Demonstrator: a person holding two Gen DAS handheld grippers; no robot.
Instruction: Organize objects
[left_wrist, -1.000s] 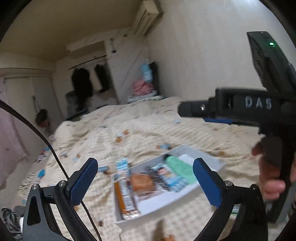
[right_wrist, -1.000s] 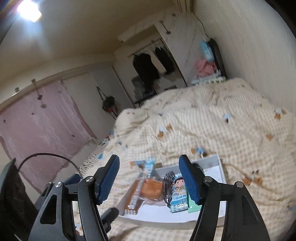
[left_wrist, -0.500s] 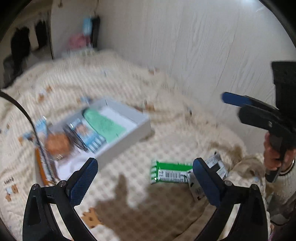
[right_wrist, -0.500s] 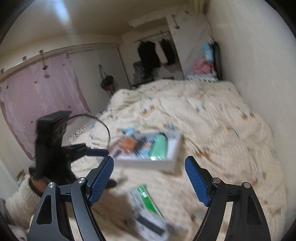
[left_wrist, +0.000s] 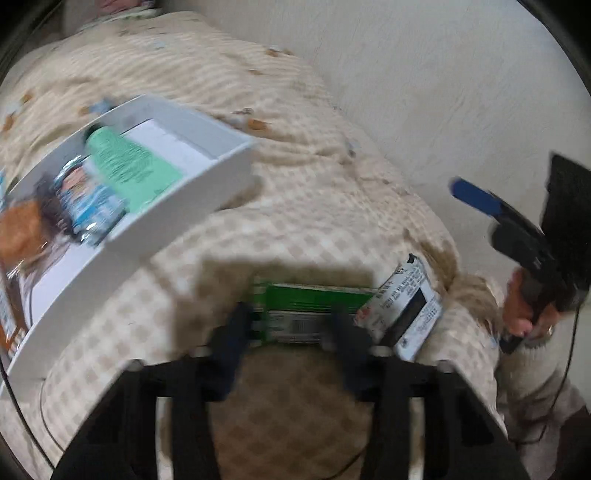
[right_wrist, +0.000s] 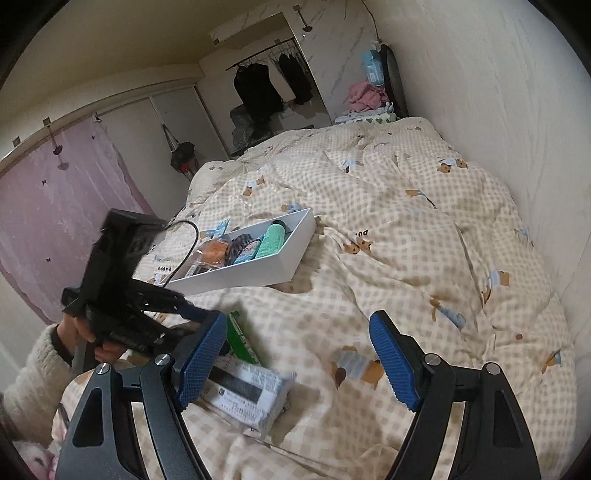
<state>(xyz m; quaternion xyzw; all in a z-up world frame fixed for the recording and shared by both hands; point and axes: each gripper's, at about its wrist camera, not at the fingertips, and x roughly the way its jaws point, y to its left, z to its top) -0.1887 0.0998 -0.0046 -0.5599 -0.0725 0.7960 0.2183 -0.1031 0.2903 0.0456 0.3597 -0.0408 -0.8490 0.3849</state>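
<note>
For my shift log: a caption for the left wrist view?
Left gripper straddling the green packet on the checked quilt, white tray behind.

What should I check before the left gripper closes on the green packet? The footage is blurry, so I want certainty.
1. Left gripper open, fingers astride the green packet: ok.
2. Fingers touching the packet: cannot tell, blurred.
3. White packet outside the grasp: cannot tell, it abuts the green one.
4. Right gripper open and empty, off to the side: ok.
5. White tray has free floor space: ok.
</note>
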